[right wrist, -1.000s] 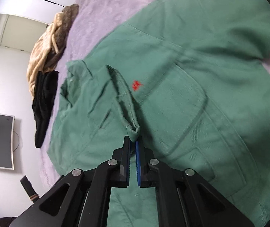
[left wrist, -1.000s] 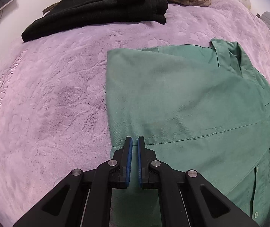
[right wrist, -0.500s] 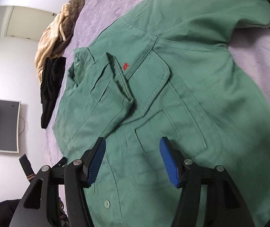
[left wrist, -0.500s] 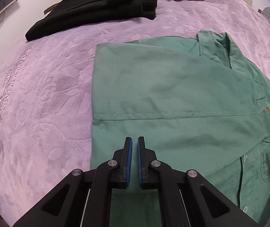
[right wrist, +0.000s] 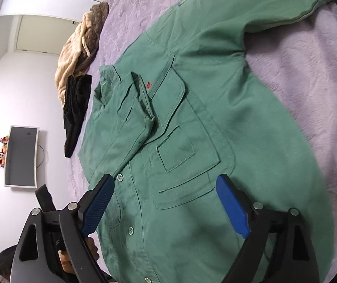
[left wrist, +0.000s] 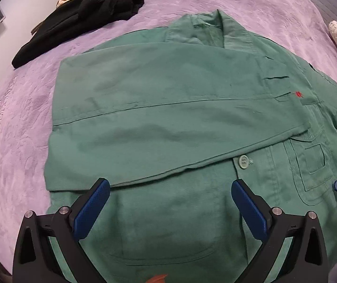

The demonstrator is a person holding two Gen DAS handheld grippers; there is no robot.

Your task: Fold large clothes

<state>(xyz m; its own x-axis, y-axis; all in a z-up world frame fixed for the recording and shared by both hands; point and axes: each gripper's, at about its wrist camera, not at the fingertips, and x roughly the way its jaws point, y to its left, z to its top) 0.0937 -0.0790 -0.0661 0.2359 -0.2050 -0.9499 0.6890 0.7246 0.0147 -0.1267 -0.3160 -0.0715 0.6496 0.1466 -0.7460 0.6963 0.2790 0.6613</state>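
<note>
over green shirt (left wrist: 168,108) | left gripper (left wrist: 170,202) tilted steeply down | fingers (left wrist: 93,210) just spread

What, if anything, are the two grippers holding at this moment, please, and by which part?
Nothing: the left gripper and right gripper have just opened wide above the green shirt, with no cloth between the pads.

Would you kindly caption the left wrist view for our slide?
Open left tongs above a green shirt, one side folded across, on a purple blanket.

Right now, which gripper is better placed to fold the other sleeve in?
Probably right. The right gripper is open over the shirt with the spread sleeve ahead. The left gripper, also open, faces the folded side.
</note>
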